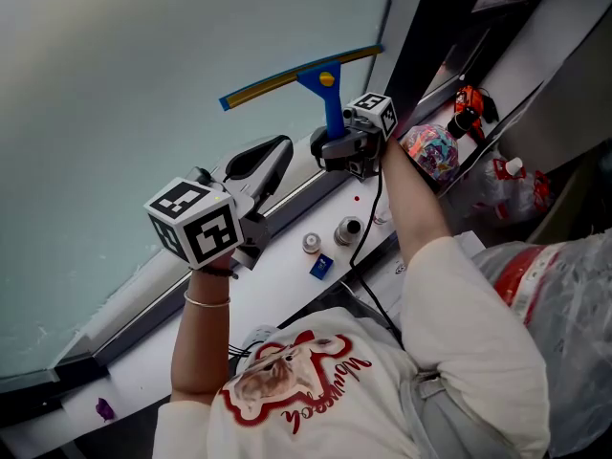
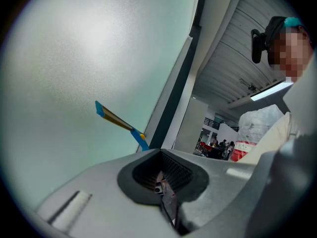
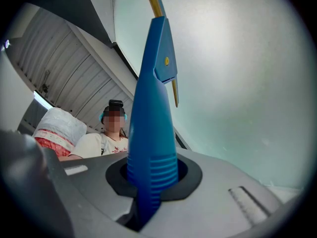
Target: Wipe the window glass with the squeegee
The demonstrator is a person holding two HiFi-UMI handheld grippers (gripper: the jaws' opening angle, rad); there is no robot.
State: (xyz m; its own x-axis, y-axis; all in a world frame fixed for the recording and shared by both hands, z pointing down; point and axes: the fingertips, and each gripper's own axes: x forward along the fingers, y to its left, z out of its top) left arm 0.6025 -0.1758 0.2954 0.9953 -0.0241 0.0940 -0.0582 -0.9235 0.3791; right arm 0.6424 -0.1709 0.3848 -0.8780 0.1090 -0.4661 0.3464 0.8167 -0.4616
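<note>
Clamps blue squeegee (image 1: 320,76) by its handle in right tongs (image 1: 337,147), blade against window glass (image 1: 143,65) near the frame; holds left tongs (image 1: 273,157) closed, empty, well apart, lower left.

Squeegee (image 1: 330,89) high on the glass (image 1: 143,84), handle down in the right gripper (image 1: 337,142). Left gripper (image 1: 273,156) lower left of it, near the glass, over the sill (image 1: 277,275) — two knobs (image 1: 347,229) there, below the right gripper.
</note>
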